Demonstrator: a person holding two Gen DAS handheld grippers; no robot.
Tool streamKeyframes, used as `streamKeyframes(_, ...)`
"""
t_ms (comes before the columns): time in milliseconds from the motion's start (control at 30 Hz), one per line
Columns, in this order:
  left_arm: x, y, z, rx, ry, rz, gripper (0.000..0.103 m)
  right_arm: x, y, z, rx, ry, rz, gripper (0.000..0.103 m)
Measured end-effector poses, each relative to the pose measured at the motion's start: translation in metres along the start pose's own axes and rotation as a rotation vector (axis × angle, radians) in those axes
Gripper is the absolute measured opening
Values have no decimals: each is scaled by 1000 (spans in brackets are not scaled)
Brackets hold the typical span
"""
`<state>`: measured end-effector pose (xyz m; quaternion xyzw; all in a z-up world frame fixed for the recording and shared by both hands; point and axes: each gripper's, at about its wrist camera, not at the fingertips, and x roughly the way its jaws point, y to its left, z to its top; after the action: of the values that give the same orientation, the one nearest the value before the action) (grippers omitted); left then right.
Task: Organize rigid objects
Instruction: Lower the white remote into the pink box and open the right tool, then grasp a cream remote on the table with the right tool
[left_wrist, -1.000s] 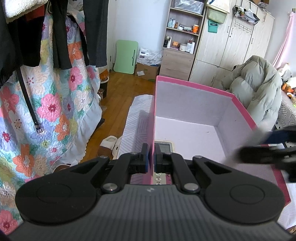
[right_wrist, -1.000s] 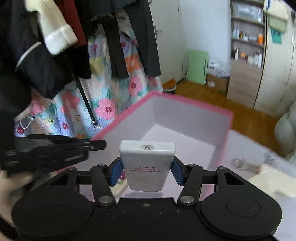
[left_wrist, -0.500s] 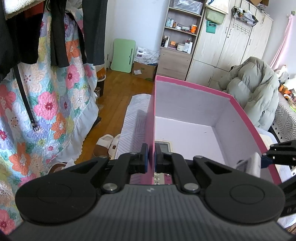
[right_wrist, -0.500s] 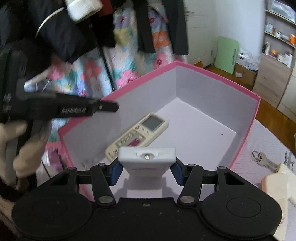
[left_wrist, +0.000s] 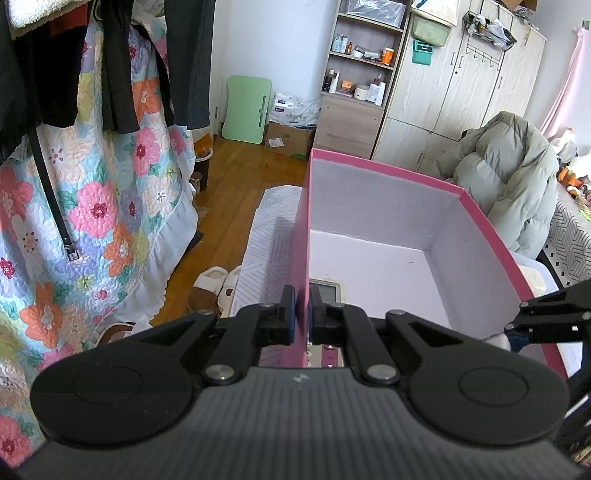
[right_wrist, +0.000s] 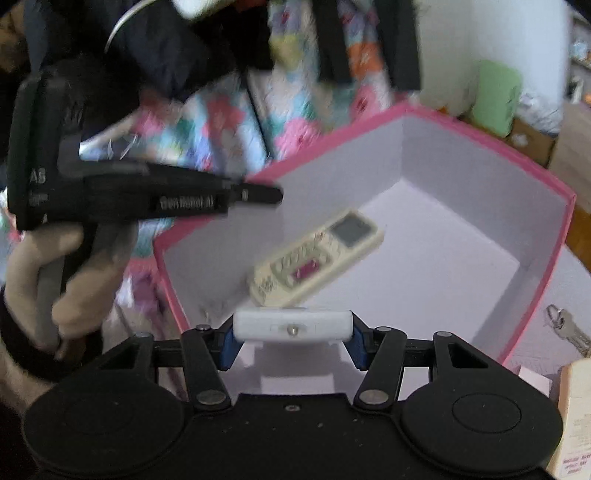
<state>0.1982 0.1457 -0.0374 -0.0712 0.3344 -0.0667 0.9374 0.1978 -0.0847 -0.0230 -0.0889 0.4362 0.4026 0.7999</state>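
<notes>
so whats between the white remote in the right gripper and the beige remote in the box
Nothing: in the right wrist view only bare box floor separates the white remote from the beige remote.

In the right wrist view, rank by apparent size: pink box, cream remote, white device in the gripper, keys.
1. Pink box, by far the largest.
2. Cream remote.
3. White device, seen end-on and nearest the camera, so its rank against the remote is unsure.
4. Keys, smallest, partly cut off by the gripper body.

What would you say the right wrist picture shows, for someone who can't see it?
The right gripper holds a white remote over an open pink box, where a cream remote already lies. The left gripper pinches the box's wall, and keys lie outside on the right.
</notes>
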Motion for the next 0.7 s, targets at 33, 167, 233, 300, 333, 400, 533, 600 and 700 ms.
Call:
streamKeyframes(33, 0, 0, 0, -1, 0, -1, 5, -1, -3, 1, -11, 22, -19, 65)
streamKeyframes(167, 0, 0, 0, -3, 0, -3, 5, -6, 0, 3, -99, 42, -142, 76)
streamKeyframes(233, 0, 0, 1, -1, 0, -2, 5, -17, 5, 3, -118, 2, -181, 76)
streamKeyframes(300, -1, 0, 0, -3, 1, -4, 5, -32, 7, 1, -113, -63, -207, 76)
streamKeyframes(333, 0, -1, 0, 0, -1, -3, 5, -42, 6, -1, -99, -104, -215, 76)
streamKeyframes(400, -1, -1, 0, 3, -3, -2, 5, -66, 3, -6, -35, -167, -219, 76)
streamKeyframes(533, -1, -1, 1, 7, -2, -3, 5, -104, -10, -19, 89, -199, -245, 76)
streamKeyframes(600, -2, -1, 1, 9, -4, 0, 5, -120, -18, -27, 117, -192, -298, 76)
streamKeyframes(700, -2, -3, 2, 30, -9, 2, 5, -133, -36, -43, 167, -171, -361, 75)
